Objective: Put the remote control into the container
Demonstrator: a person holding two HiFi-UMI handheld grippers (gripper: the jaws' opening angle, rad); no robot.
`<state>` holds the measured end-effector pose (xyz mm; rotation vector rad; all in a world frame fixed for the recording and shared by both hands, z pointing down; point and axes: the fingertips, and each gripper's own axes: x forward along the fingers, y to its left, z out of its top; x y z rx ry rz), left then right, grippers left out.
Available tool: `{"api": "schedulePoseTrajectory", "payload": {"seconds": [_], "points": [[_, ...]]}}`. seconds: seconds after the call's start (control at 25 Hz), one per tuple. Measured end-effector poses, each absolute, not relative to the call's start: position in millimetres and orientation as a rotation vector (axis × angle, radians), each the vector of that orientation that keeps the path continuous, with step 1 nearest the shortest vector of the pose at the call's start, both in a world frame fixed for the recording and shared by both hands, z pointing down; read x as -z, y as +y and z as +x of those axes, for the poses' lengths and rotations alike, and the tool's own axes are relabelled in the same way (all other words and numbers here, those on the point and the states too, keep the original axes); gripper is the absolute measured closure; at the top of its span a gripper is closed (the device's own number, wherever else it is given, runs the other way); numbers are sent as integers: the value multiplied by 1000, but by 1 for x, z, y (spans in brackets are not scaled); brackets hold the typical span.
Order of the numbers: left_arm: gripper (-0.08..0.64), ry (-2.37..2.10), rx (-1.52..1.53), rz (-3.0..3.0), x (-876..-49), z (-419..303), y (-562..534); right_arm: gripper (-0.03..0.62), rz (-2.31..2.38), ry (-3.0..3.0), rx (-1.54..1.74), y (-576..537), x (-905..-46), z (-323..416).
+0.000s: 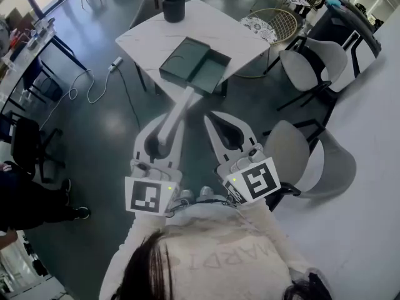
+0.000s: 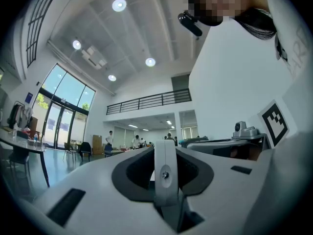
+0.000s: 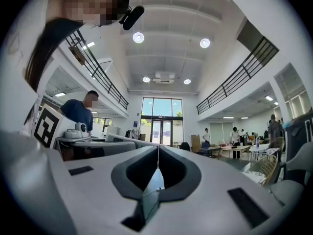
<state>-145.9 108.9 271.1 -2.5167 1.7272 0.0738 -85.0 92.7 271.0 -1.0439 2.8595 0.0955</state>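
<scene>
A long pale remote control [image 1: 178,110] is clamped in my left gripper [image 1: 167,120] and sticks out past the jaws toward the table. In the left gripper view it shows end-on as a white bar [image 2: 165,168] between the jaws. The dark green container [image 1: 211,72] lies open on the white table [image 1: 232,35], its flat lid part on the left. The remote's far tip hangs just short of the container's near edge. My right gripper [image 1: 209,115] is shut and empty beside the left one, well above the floor; its jaws meet in the right gripper view [image 3: 157,148].
A black jug [image 1: 173,6] stands at the table's far edge. A wicker chair [image 1: 278,22] and two grey chairs [image 1: 312,61] [image 1: 306,155] stand to the right. A white cable [image 1: 87,86] trails on the dark floor at left. People stand far off.
</scene>
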Motion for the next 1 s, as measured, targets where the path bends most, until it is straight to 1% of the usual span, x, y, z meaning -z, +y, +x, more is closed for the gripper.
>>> {"api": "schedulePoseTrajectory", "payload": {"seconds": [0.6, 1.0], "points": [[471, 1721, -34, -2557, -287, -153, 101, 575, -1105, 2844, -67, 97, -276, -87], [472, 1642, -106, -2643, -312, -170, 77, 575, -1212, 2827, -98, 97, -279, -96]]}}
